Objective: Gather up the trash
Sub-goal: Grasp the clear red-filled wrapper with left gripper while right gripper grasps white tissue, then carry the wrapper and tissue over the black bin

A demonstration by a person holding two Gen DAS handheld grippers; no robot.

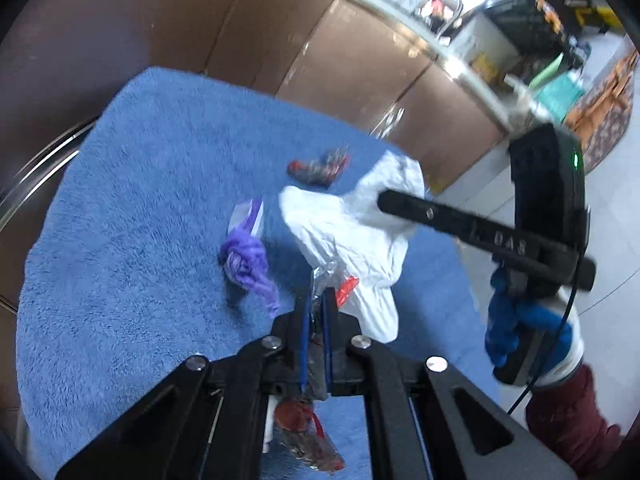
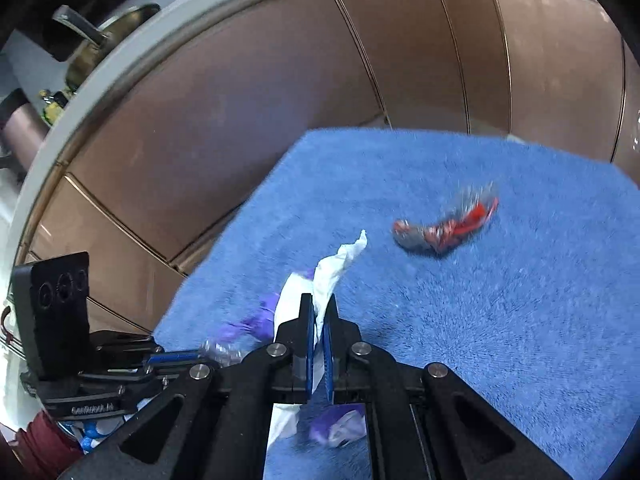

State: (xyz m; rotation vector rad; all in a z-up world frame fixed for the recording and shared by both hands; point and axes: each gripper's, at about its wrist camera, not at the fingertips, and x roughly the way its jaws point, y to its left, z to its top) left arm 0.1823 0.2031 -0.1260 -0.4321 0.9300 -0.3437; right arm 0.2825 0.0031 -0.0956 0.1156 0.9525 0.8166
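Note:
My left gripper (image 1: 316, 300) is shut on a crinkled silver and red wrapper (image 1: 328, 284) that trails down below the jaws. My right gripper (image 2: 319, 308) is shut on a white bag or tissue (image 2: 340, 264); in the left wrist view it (image 1: 352, 232) hangs from the right gripper (image 1: 384, 202) over the blue towel (image 1: 140, 200). A purple crumpled wrapper (image 1: 246, 260) lies on the towel left of the white piece. A red and silver wrapper (image 1: 318, 166) lies farther back; it also shows in the right wrist view (image 2: 444, 228).
The blue towel (image 2: 500, 320) covers the work surface. Brown cabinet fronts (image 2: 280, 100) stand behind it. A counter with a sink and pan (image 2: 104, 36) is at upper left. A person's gloved hand (image 1: 520, 324) holds the right gripper.

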